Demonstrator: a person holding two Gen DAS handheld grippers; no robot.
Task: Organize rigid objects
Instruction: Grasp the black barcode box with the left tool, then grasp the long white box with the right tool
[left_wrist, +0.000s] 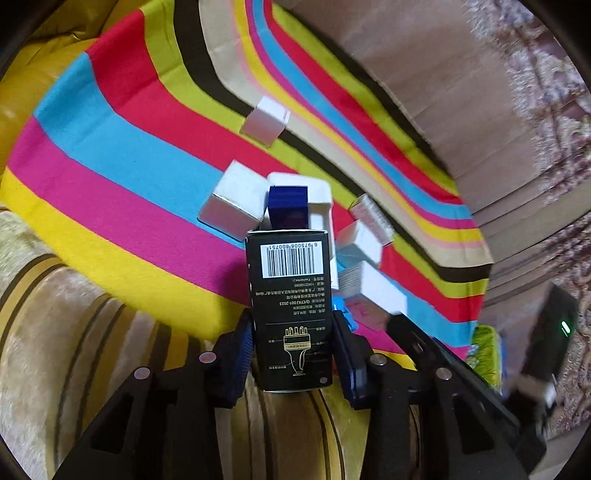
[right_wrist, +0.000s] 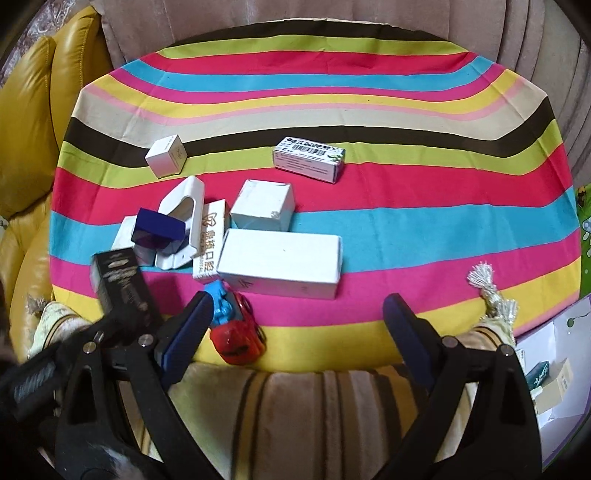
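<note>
My left tongs (left_wrist: 291, 350) pinch the black box (left_wrist: 290, 306), blue pads flat against both long sides; barcode end points away from me, gold line drawing near my end. The box sits at the near edge of the striped cloth (left_wrist: 122, 155), over the yellow band.

My right tongs (right_wrist: 295, 325) are spread wide, nothing between the pads. They hang over the near edge of the cloth, just behind the red toy car (right_wrist: 238, 338) and the blue toy (right_wrist: 221, 295) touching it.

In the right view the black box shows at the left, tilted, in the left tongs.

Pile in the middle of the cloth: long white box (right_wrist: 280, 262) lying flat, white cube box (right_wrist: 262, 203) just behind it, a narrow white box with printed characters (right_wrist: 210, 240) against its left end. Left of that a white plastic holder (right_wrist: 181, 221) with a dark blue box (right_wrist: 159, 229) leaning on it.

Apart from the pile: small white cube (right_wrist: 166, 155) far left on the green band, a white box with green print and barcode (right_wrist: 310, 157) toward the back.

Yellow cushion (right_wrist: 33, 110) off the left edge. A tassel (right_wrist: 487, 284) lies at the right near edge.
</note>
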